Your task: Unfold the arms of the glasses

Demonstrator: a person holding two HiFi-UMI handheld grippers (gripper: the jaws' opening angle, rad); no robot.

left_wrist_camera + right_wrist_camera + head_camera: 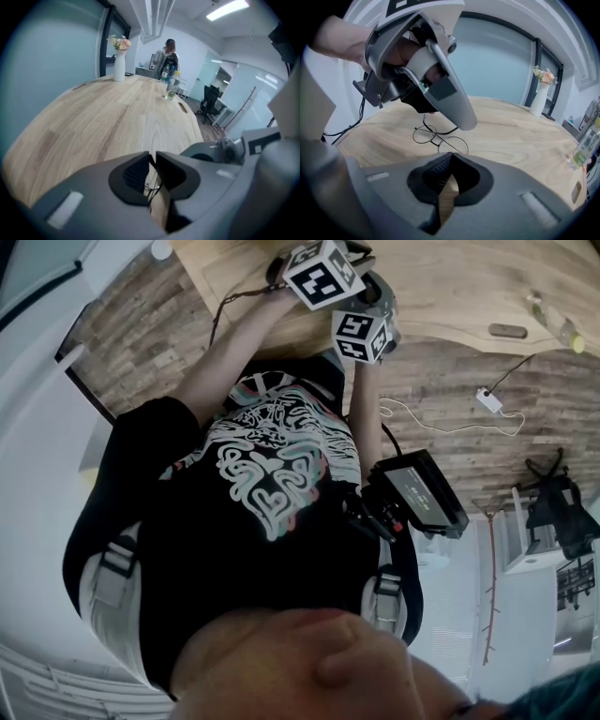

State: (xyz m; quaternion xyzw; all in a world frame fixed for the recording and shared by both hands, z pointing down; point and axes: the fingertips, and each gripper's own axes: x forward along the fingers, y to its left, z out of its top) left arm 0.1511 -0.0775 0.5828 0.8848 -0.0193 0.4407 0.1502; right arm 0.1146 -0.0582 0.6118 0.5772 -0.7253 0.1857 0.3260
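Note:
Thin black round-wire glasses (436, 140) lie on the light wood table (525, 136), just beyond my right gripper (451, 157), which is shut with nothing in it. My left gripper (423, 108), held by a hand, hangs right over the glasses, and one thin arm rises from the frame into its tips. In the left gripper view the jaws of that gripper (152, 157) are pressed together on black wire of the glasses (152, 190). In the head view only the two marker cubes show, left (323, 273) and right (361, 334), close together over the table.
A white vase of flowers (119, 65) stands at the far table edge. Bottles (171, 84) stand near a person (168, 54) at the far end. A black cable (342, 131) trails off the table's left side. A dark office chair (208, 101) is beyond the table.

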